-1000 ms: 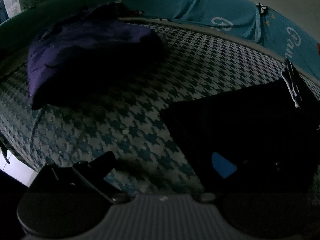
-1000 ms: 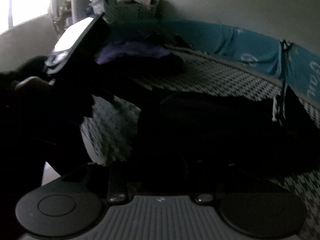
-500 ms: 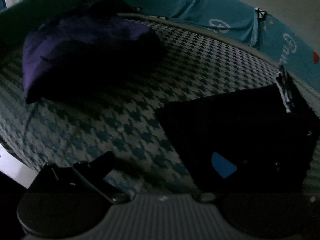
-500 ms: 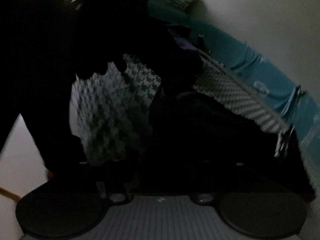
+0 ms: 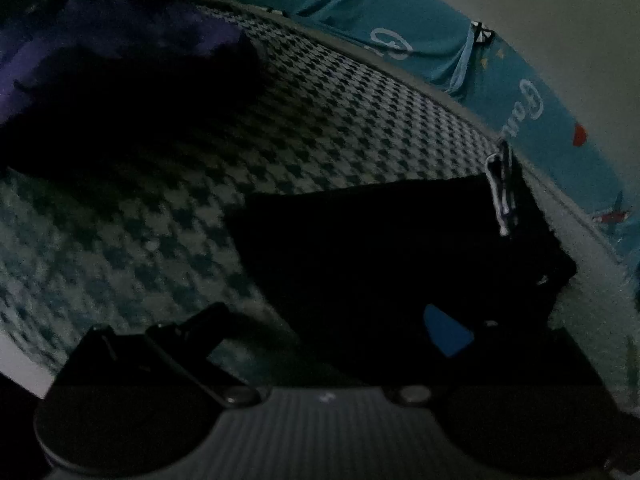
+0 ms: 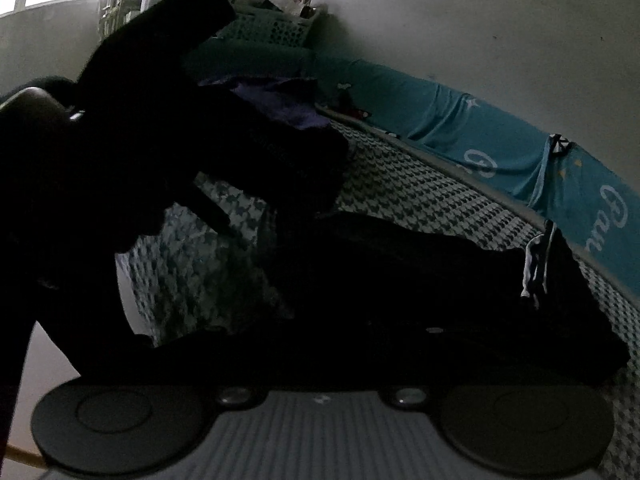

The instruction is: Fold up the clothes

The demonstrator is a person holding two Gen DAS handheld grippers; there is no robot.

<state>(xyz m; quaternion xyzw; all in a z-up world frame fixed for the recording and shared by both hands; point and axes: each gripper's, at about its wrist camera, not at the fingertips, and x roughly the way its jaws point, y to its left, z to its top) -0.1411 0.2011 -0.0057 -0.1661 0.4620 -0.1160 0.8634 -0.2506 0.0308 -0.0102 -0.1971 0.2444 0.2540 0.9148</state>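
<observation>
Right gripper (image 6: pixel 320 352) jaws closing just now, fingers buried in black garment (image 6: pixel 400 288), grip unclear; left gripper (image 5: pixel 320 332) hanging wide; likely starting 1 fold.

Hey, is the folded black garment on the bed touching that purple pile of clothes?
Apart. The left wrist view shows a strip of bare houndstooth bedsheet between the folded black garment and the purple pile of clothes.

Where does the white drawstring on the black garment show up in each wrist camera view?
Left wrist: the white drawstring hangs at the far right corner of the black garment, right of centre.
Right wrist: the drawstring sits on the garment's right side, right of centre.
Shared landmark: the teal bed rail cover with white lettering, behind it.
</observation>
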